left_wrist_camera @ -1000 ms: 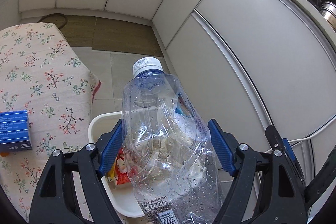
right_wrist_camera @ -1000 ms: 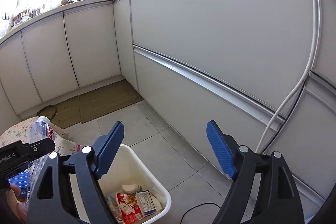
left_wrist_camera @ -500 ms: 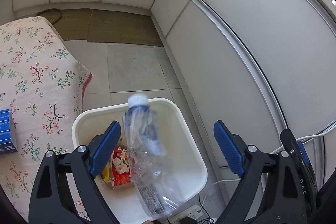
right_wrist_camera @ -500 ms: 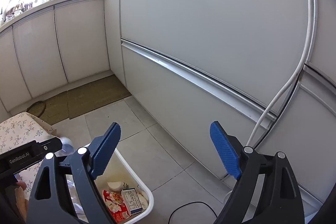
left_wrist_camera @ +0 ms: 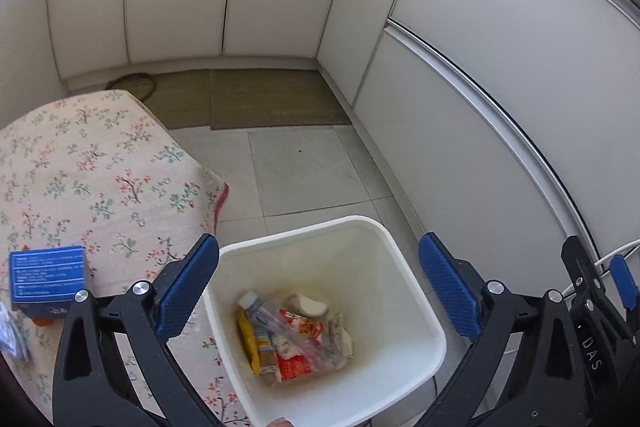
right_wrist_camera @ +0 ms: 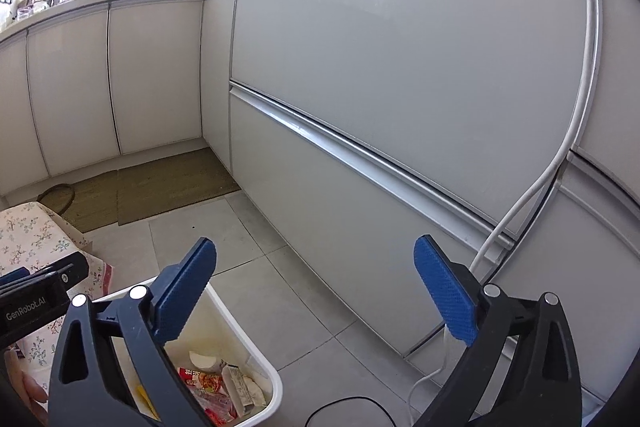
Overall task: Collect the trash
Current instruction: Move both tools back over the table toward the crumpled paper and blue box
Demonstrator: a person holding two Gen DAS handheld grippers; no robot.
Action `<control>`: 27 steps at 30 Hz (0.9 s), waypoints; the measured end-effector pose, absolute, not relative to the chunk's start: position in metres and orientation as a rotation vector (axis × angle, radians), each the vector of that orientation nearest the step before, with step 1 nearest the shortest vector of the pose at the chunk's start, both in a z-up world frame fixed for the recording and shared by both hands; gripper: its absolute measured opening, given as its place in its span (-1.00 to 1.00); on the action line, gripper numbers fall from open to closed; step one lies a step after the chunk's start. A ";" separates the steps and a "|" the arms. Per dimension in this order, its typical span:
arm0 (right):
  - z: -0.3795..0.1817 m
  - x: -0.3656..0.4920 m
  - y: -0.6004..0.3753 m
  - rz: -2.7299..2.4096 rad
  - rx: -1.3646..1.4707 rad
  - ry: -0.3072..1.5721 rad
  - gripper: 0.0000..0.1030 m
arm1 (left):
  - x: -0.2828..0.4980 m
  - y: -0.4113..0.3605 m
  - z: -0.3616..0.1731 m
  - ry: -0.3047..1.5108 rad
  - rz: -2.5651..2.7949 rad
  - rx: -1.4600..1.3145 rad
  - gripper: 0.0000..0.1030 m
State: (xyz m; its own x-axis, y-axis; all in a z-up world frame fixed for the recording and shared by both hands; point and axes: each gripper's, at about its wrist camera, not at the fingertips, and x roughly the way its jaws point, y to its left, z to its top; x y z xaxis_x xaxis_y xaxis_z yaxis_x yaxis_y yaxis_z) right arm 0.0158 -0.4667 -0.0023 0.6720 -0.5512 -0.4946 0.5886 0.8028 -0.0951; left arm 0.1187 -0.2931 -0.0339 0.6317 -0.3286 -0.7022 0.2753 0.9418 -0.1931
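A white bin (left_wrist_camera: 404, 279) stands on the tiled floor beside a table with a floral cloth (left_wrist_camera: 80, 171). Inside lies a crushed clear plastic bottle (left_wrist_camera: 276, 327) on red and yellow wrappers. My left gripper (left_wrist_camera: 318, 283) hangs above the bin, its jaws still opening with nothing between them. In the right wrist view the bin (right_wrist_camera: 260, 359) sits at the lower left. My right gripper (right_wrist_camera: 316, 287) is over the floor to the bin's right, jaws also opening and empty. A blue box (left_wrist_camera: 48, 277) lies on the cloth.
White cabinet fronts (right_wrist_camera: 400, 67) run along the right and back. Brown mats (left_wrist_camera: 276, 99) lie at the far corner. A white cable (right_wrist_camera: 556, 163) hangs down the cabinets, and a black cord (right_wrist_camera: 344, 407) loops on the floor near the bin.
The left jaws opened and let go of the bottle, which dropped into the bin. The left view tilted down over the bin. The right jaws widened.
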 end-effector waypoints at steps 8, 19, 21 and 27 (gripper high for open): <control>0.005 0.016 -0.441 -0.607 0.038 0.508 0.87 | 0.102 -0.264 -0.013 0.686 -0.219 0.007 0.86; 0.015 0.023 -0.389 -0.502 0.006 0.493 0.87 | 0.094 -0.210 -0.006 0.699 -0.133 -0.010 0.86; 0.017 0.027 -0.377 -0.475 -0.001 0.492 0.87 | 0.093 -0.197 -0.005 0.702 -0.107 -0.013 0.86; 0.021 0.042 -0.334 -0.384 -0.022 0.494 0.87 | 0.087 -0.155 0.001 0.701 -0.028 -0.026 0.86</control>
